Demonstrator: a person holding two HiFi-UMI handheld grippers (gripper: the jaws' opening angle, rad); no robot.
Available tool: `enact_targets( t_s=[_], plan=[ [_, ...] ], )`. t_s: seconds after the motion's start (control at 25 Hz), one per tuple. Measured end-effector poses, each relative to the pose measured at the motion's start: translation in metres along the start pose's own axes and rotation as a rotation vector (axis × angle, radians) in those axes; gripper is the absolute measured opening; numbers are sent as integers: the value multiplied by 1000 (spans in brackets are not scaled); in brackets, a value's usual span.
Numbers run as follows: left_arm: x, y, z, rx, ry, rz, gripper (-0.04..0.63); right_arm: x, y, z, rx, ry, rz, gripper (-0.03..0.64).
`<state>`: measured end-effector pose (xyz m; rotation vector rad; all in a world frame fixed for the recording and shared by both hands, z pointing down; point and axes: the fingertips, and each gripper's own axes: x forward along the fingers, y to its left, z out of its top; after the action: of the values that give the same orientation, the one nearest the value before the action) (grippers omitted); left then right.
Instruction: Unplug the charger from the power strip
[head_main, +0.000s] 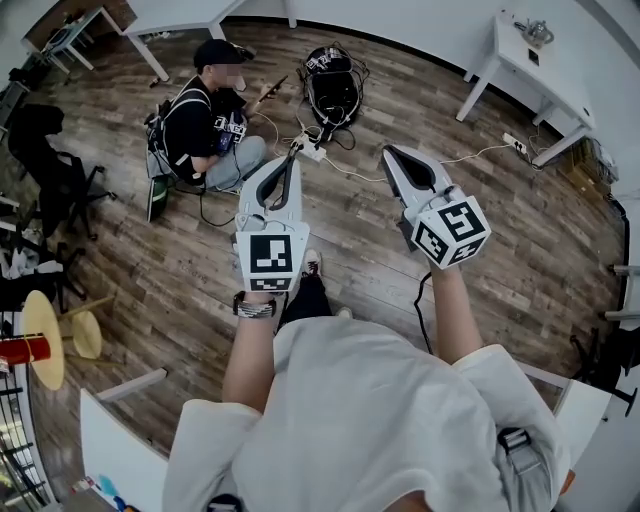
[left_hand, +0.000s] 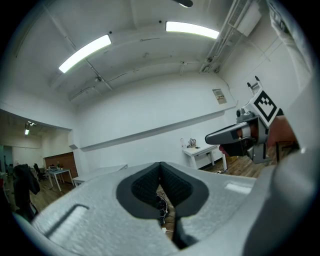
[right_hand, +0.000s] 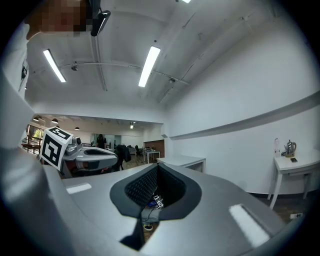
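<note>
Power strip (head_main: 316, 153) lies on the floor (head_main: 520, 250), upper centre; left hand-held gripper (head_main: 293, 150) and right hand-held gripper (head_main: 389, 152) are pressed together, empty.

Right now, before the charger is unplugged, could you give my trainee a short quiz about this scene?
1. True or false: the left gripper is shut on a cable.
2. Where does the white power strip near the seated person lie? A: on the wooden floor. B: on a shelf. C: on a sofa.
3. Name the thing that stands on the white table at the upper right of the head view.
Key: 1 false, its jaws are together with nothing between them. 2 A. 3 a kettle.
</note>
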<state>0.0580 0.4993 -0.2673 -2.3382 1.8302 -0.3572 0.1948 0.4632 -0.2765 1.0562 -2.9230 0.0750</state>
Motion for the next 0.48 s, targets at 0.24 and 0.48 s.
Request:
enact_targets(
  t_s=[0.24,0.48],
  plan=[
    [48,20,-20,-8,15,-18,5,39,-34,-15,8,21,-22,2],
    [109,63,-32,-7,20,-33,5,98,-65,-16,10,24,-33,2]
  ],
)
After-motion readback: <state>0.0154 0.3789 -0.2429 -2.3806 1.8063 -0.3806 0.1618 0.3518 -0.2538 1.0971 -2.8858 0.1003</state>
